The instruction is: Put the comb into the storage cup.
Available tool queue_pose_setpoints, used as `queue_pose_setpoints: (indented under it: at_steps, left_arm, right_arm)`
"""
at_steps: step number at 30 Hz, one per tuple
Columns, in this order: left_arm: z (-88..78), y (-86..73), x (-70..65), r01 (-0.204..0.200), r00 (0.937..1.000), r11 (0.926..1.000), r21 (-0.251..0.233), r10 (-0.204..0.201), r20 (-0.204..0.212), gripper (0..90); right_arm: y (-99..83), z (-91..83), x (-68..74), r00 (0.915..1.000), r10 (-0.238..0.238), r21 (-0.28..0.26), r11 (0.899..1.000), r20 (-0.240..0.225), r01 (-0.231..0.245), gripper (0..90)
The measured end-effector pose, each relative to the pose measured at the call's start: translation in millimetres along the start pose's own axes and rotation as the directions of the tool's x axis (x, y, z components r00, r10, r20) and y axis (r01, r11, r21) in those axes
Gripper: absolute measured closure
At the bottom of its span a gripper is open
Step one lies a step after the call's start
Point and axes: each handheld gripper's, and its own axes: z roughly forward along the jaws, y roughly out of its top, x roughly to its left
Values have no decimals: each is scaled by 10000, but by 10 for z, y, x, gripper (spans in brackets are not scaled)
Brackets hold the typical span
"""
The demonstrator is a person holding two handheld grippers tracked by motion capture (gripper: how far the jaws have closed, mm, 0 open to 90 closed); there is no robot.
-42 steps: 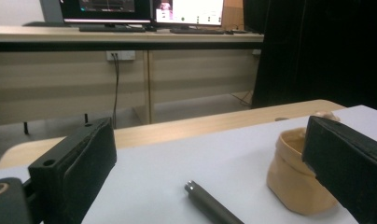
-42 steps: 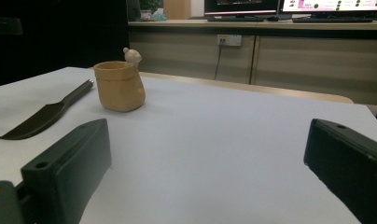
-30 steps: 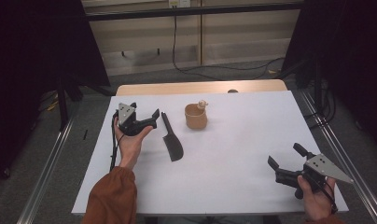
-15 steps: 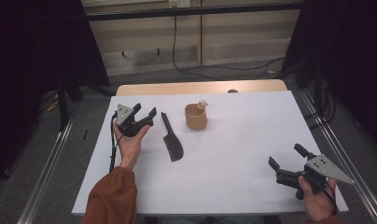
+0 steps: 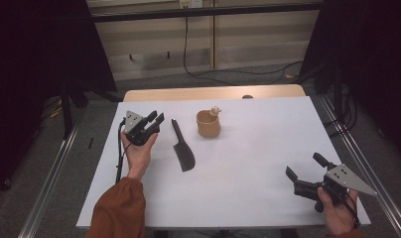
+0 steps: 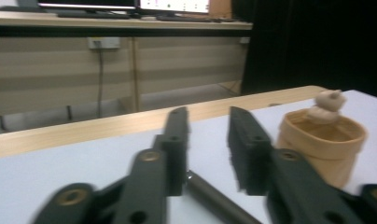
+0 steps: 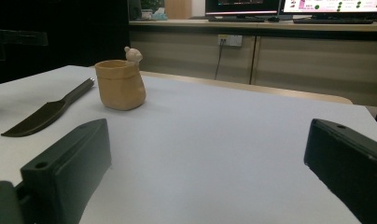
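Narrowing over the last second, the left gripper (image 5: 156, 119) has been closing its jaws, nothing clamped yet. On the white bench (image 5: 248, 198), the tan fabric cup (image 5: 208, 124) and dark flat knife (image 5: 182, 147) lie untouched (handle just below the jaws); right gripper (image 5: 301, 172) gapes, empty.

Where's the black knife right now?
In the high view, the black knife lies flat on the white table, left of centre, between the left gripper and the tan cup.

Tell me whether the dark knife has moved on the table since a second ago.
No. The dark knife lies as before, just left of the tan cup.
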Motion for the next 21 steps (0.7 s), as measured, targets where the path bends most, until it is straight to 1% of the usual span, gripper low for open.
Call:
queue_pose_setpoints:
  at_steps: [2, 3, 4, 5, 6, 7, 9, 11, 13, 14, 16, 17, 19, 20, 21]
  left_arm:
    - [-3, 1, 2, 26, 9998, 10000, 89, -28, 182, 767]
    - [-2, 0, 2, 150, 9995, 9998, 89, -152, 273, 804]
    - [-2, 0, 2, 150, 9995, 9998, 89, -152, 273, 833]
    - [-4, 1, 2, 190, 9994, 9998, 110, -193, 291, 833]
    - [-13, 7, 10, 201, 9991, 9996, 176, -207, 379, 892]
    - [-16, 10, 13, 270, 9988, 9994, 226, -279, 400, 900]
    - [-17, 14, 15, 270, 9987, 9992, 308, -283, 414, 900]
    - [-12, 11, 19, 546, 9976, 9978, 373, -561, 399, 900]
    - [-9, 4, 35, 760, 9960, 9953, 607, -786, 425, 900]
    - [-9, 4, 35, 760, 9960, 9953, 607, -786, 425, 900]
    - [-2, -7, 46, 798, 9955, 9927, 904, -841, 446, 900]
    - [4, -15, 55, 898, 9946, 9889, 1187, -953, 410, 900]
    - [13, -13, 56, 958, 9940, 9833, 1547, -1027, 372, 900]
    - [28, -2, 61, 842, 9944, 9778, 1921, -948, 466, 900]
    - [37, 12, 66, 769, 9940, 9705, 2284, -926, 590, 900]
  right_arm:
    - [0, -1, 1, 10000, -6, 6, 10000, -11, 6, 0]
    - [0, -1, 1, 10000, -6, 8, 10000, -10, 6, 0]
    - [0, -1, 1, 10000, 4, 0, 10000, -6, -4, 0]
    - [0, -1, 1, 10000, 4, 0, 10000, -6, -4, 0]
    - [0, -1, 2, 10000, 2, 3, 10000, -10, -2, 0]
    - [0, -1, 2, 10000, -2, 5, 10000, -14, 2, 0]
    - [0, 0, 2, 10000, 0, 9, 10000, -16, 0, 0]
    - [0, 0, 2, 10000, 5, 18, 10000, -12, -5, 0]
    - [-1, 0, 2, 10000, -13, 17, 10000, -12, 13, 0]
    - [-1, 2, 1, 10000, -18, 19, 10000, -10, 18, 0]
    - [-1, 3, 0, 10000, -30, 21, 10000, -5, 30, 0]
    - [0, 3, 3, 10000, -14, 16, 10000, -32, 14, 0]
    - [0, 4, 5, 10000, -44, 19, 10000, -32, 45, 0]
    - [0, 3, 5, 10000, -44, 23, 10000, -32, 44, 0]
    - [0, 4, 4, 10000, -38, 13, 10000, -46, 38, 0]
